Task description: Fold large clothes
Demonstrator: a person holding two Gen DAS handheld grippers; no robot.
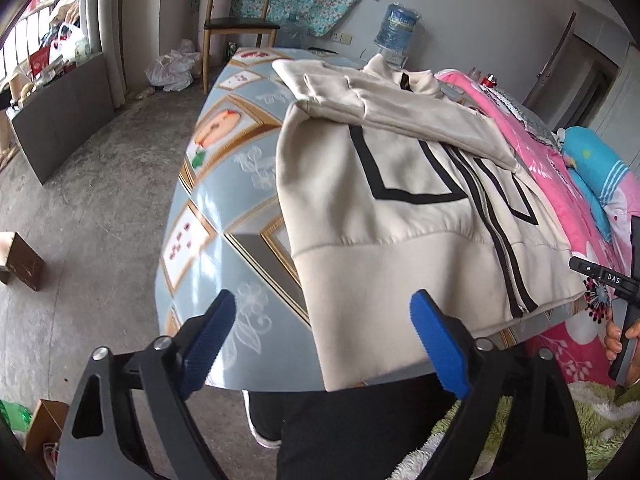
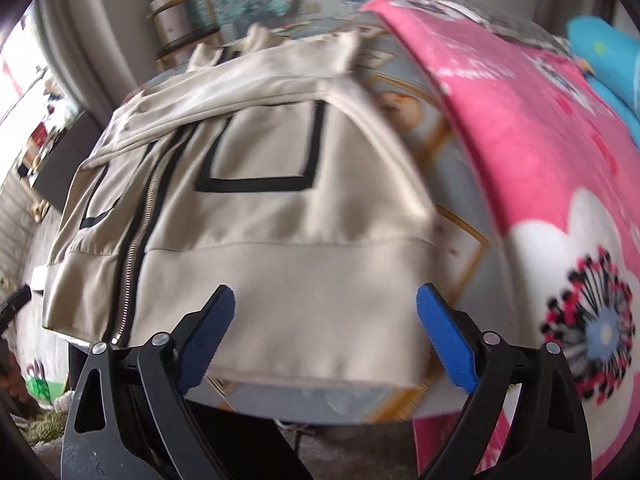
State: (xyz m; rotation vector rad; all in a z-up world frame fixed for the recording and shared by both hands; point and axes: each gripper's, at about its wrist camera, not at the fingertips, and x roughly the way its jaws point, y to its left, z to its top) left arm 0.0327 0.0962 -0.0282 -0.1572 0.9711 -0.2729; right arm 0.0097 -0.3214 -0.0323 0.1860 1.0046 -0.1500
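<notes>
A cream zip-up jacket (image 1: 400,208) with black line trim lies on the table (image 1: 224,184), front up, with both sleeves folded across its chest. Its waistband hangs a little over the near table edge. It also shows in the right wrist view (image 2: 280,240), blurred. My left gripper (image 1: 324,340) is open and empty, just in front of the waistband's left corner. My right gripper (image 2: 326,336) is open and empty, just in front of the waistband's right part. The right gripper's body shows at the right edge of the left wrist view (image 1: 616,280).
A pink flowered blanket (image 2: 540,160) and a blue pillow (image 1: 596,168) lie to the right of the jacket. A wooden chair (image 1: 236,24) and a water bottle (image 1: 398,26) stand beyond the table. Boxes (image 1: 20,260) sit on the concrete floor at left.
</notes>
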